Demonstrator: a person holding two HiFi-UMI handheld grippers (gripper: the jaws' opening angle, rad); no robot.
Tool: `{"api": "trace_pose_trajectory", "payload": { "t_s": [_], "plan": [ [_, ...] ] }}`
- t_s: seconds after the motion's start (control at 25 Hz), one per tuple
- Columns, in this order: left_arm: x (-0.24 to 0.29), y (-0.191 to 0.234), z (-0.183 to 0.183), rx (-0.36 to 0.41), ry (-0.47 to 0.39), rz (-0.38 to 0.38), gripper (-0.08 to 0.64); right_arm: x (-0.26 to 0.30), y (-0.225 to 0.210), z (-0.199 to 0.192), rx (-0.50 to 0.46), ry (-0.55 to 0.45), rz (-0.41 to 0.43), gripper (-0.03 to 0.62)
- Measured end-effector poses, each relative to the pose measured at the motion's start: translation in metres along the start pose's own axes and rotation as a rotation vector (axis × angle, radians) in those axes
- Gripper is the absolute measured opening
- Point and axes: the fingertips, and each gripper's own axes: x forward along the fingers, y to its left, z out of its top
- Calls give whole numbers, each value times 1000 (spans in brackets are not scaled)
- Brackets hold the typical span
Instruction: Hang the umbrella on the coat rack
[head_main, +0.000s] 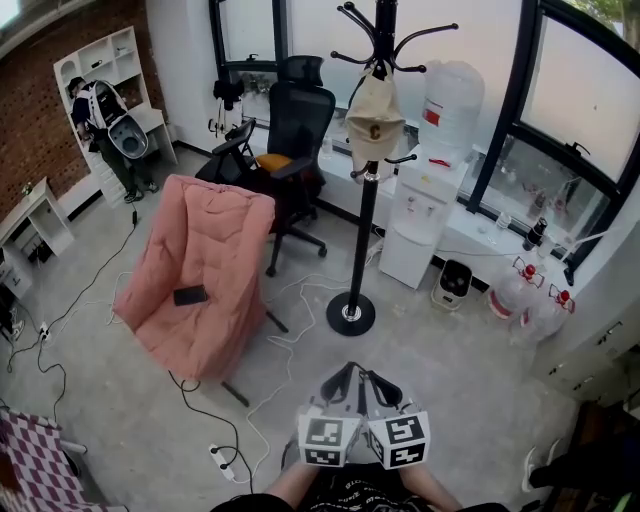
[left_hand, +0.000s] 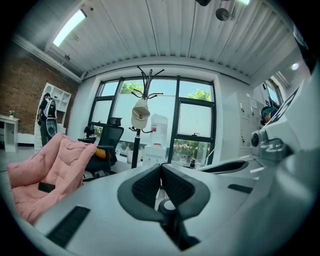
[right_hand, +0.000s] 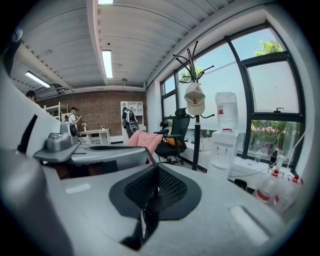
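Note:
The black coat rack (head_main: 368, 230) stands mid-floor on a round base, with a beige cap (head_main: 375, 125) hanging from an upper hook. It also shows as the coat rack (left_hand: 136, 145) and the coat rack (right_hand: 196, 145) ahead of both grippers. I see no plain umbrella; a small black oblong object (head_main: 190, 295) lies on the pink chair. My left gripper (head_main: 347, 372) and right gripper (head_main: 369, 376) are side by side at the bottom, pointing toward the rack and well short of its base. The left gripper (left_hand: 160, 167) is shut and empty. The right gripper (right_hand: 156, 170) is shut too, holding nothing.
A pink padded chair (head_main: 200, 290) sits left of the rack, with a black office chair (head_main: 295, 130) behind it. A water dispenser (head_main: 430, 200), a small heater (head_main: 453, 283) and water bottles (head_main: 525, 295) line the windows. Cables (head_main: 290, 330) and a power strip (head_main: 225, 460) lie on the floor. A person (head_main: 100, 120) stands far left.

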Motion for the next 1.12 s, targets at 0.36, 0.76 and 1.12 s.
{"api": "trace_pose_trajectory", "payload": {
  "t_s": [0.36,0.76,1.12],
  "plan": [
    [51,45,8,-1,40,-45,12,63,-18,23,29,10,-57,6],
    [102,91,29,23,38,-126,12,128,-31,44,60,17,-122,6],
    [135,132,41,49,48,-185,12,180,-36,64,88,4,-188,5]
  ]
}}
